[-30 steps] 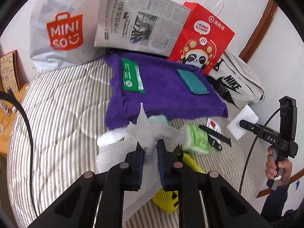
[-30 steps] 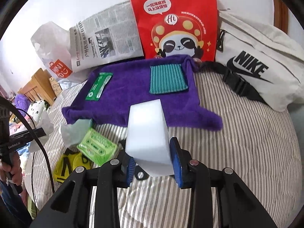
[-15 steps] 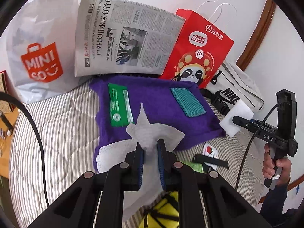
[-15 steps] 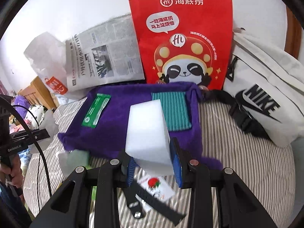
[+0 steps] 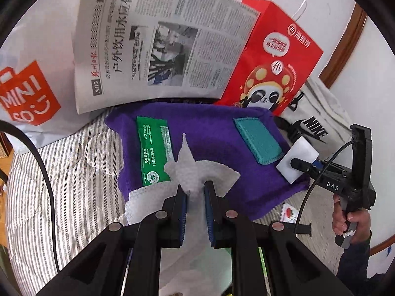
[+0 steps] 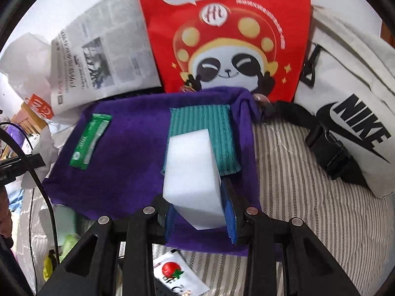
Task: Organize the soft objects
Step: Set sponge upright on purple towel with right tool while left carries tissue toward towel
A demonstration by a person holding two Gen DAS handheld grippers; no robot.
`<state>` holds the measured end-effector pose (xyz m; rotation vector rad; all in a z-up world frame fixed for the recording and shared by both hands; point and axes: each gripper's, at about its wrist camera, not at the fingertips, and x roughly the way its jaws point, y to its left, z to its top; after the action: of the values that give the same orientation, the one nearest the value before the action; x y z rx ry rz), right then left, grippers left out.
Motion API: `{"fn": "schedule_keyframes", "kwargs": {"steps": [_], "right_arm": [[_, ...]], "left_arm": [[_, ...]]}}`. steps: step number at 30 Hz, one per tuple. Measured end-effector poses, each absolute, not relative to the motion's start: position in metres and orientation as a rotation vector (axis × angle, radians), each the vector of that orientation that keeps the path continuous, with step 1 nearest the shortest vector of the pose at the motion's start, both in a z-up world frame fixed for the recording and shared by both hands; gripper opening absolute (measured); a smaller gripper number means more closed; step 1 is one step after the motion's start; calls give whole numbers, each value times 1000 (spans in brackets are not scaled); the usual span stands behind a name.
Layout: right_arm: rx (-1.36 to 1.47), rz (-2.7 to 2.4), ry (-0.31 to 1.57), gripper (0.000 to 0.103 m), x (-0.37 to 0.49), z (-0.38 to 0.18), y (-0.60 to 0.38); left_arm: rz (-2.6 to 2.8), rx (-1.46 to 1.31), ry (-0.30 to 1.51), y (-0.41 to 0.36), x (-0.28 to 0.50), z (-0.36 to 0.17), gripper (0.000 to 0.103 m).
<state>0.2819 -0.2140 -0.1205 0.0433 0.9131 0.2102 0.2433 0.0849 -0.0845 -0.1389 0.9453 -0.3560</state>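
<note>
A purple towel (image 6: 128,153), thick and fuzzy, lies spread on the striped quilted bed (image 6: 321,209), and it carries a flat green wipes packet (image 5: 154,155) toward its left side and a ribbed teal cloth pad (image 6: 212,128) toward its right. The right gripper (image 6: 200,209) is clamped on a white foam sponge block (image 6: 191,180), a smooth matte slab with crisp edges that juts forward over the towel and hides the near part of the teal pad. The left gripper (image 5: 195,212) is pinched nearly closed on a white embossed tissue (image 5: 197,172), thin and crumpled, whose peak stands up above the jaws while the rest drapes down over the towel's near edge beside the green packet. In the left wrist view the right gripper appears at the right edge, held in a hand (image 5: 350,222) with the sponge over the towel's right corner. Behind the towel a newspaper (image 5: 158,44), a glossy red paper bag (image 6: 222,32) printed with a panda, and a white plastic Miniso bag (image 5: 27,74) stand propped against the wall; a white canvas Nike bag (image 6: 350,113) with a black strap lies to the right. A small sachet (image 6: 175,276) with a tomato print lies on the bed just in front of the towel.
</note>
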Motion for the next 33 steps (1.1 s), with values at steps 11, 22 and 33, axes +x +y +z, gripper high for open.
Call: {"fn": "schedule_keyframes", "kwargs": {"steps": [11,22,33], "right_arm": [[57,208,907,32,283,-129,-220],[107,232,935,44,284,-132,-227],[38,242,873,77,270,-117,-217]], "left_arm": [[-331,-119,980,83,261,-106,14],[-304,-64,1031,69,281,-135,14],[-317,-47,1041,63,280,-145,36]]}}
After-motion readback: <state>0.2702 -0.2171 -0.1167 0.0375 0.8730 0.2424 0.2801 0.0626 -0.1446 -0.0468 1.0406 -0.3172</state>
